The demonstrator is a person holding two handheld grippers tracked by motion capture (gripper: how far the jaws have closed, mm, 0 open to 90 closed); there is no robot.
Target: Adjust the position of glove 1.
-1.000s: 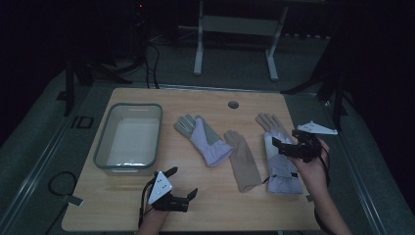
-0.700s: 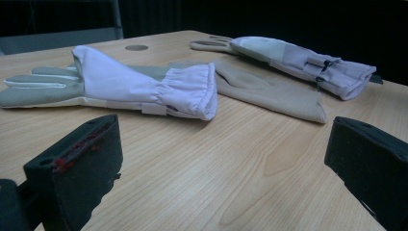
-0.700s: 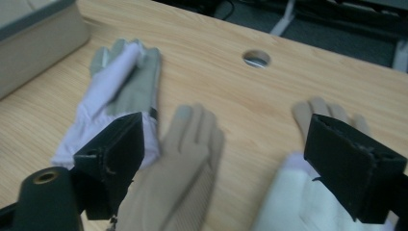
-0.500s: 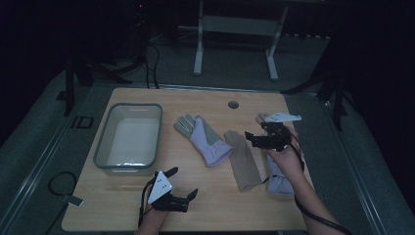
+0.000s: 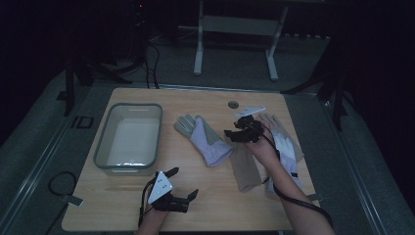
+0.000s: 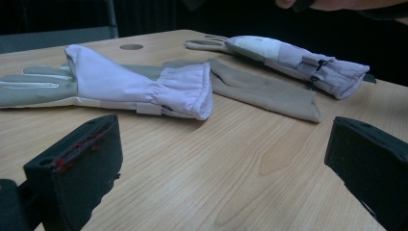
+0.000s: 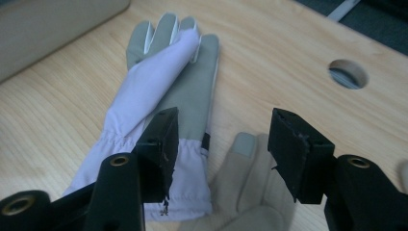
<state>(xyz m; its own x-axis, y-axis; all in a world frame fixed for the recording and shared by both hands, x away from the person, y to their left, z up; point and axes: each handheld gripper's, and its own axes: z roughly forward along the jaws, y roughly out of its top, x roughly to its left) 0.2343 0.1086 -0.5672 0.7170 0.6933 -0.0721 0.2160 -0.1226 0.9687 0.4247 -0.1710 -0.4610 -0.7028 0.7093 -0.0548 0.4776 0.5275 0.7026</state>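
A: Where is the right tool (image 5: 235,131)?

B: Above the middle of the table (image 5: 205,210), over the tan glove (image 5: 244,169), aimed at the cuff of the lilac-and-grey glove (image 5: 205,139). Its jaws have just been closing, yet they stand apart with nothing between them; in the right gripper view the tan fingertip (image 7: 244,143) shows in the gap, on the wood beneath.

A: And the lilac-and-grey glove?

B: Flat on the table, fingers toward the clear plastic bin (image 5: 128,137), cuff just beside the tan glove. One lilac layer is folded over its grey palm.

A: The left tool (image 5: 182,185)?

B: Near the front edge, resting low, jaws wide apart and empty. Its camera looks along the wood at the gloves.

A: Any other glove?

B: A third, lilac with a strap (image 5: 286,147), lies right of the tan one, partly under the person's right forearm.
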